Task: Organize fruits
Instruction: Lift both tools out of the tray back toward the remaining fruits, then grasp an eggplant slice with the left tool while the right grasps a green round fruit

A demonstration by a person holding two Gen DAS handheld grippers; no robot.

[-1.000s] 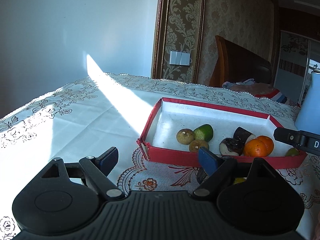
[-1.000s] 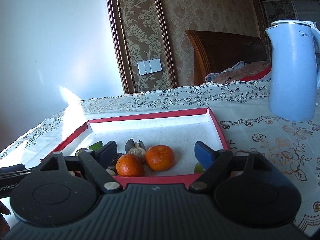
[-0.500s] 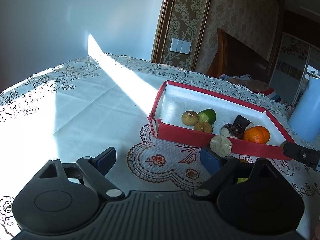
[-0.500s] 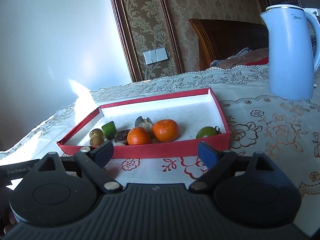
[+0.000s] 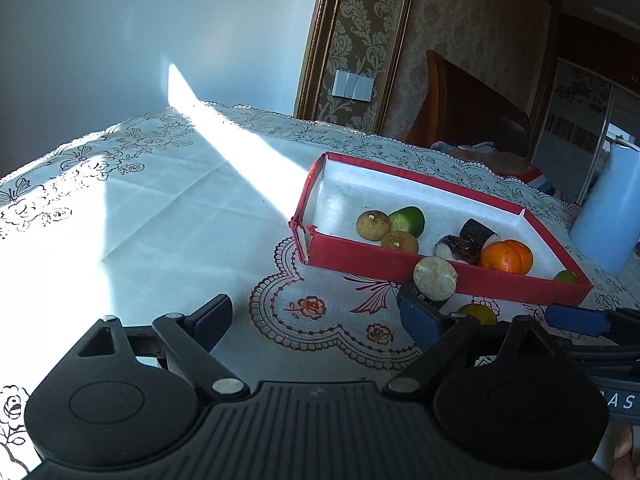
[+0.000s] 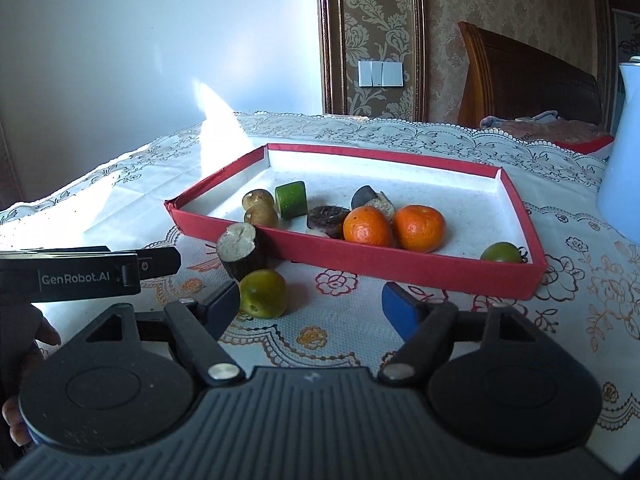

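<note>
The red tray (image 6: 420, 270) served as the collection point and as the landmark for every position below. Inside it, toward its near wall, lay two oranges (image 6: 394, 227), a cut green piece (image 6: 291, 199), two small brown fruits (image 6: 260, 206), dark cut pieces (image 6: 326, 216), and one small green fruit (image 6: 502, 253) in the near right corner. This grouping suggested that sorting was well advanced.

Two items remained outside the tray, just in front of its near wall at the left end: a dark cut stub with a pale face (image 6: 240, 250) and a round green fruit (image 6: 263, 294) beside it, both resting on the cloth.

The right gripper (image 6: 310, 304) stood in front of the tray with its jaws spread; they had just been closing. The green fruit sat against the inner side of the left pad, while the other pad stood clear of it, so no pinch was established. The approach appeared aimed at this fruit.

The left gripper (image 5: 316, 322) also stood in front of the tray, jaws spread wide and empty, having opened slightly further. The stub (image 5: 434, 280) lay just beyond its right pad, probably its next target.

The surface was a table under a white embroidered tablecloth (image 5: 160, 220) crossed by a band of sunlight. A pale blue kettle (image 6: 624, 168) stood right of the tray. Behind the tray were patterned wallpaper, a wall switch plate (image 6: 380, 73) and a wooden headboard (image 6: 528, 80).
</note>
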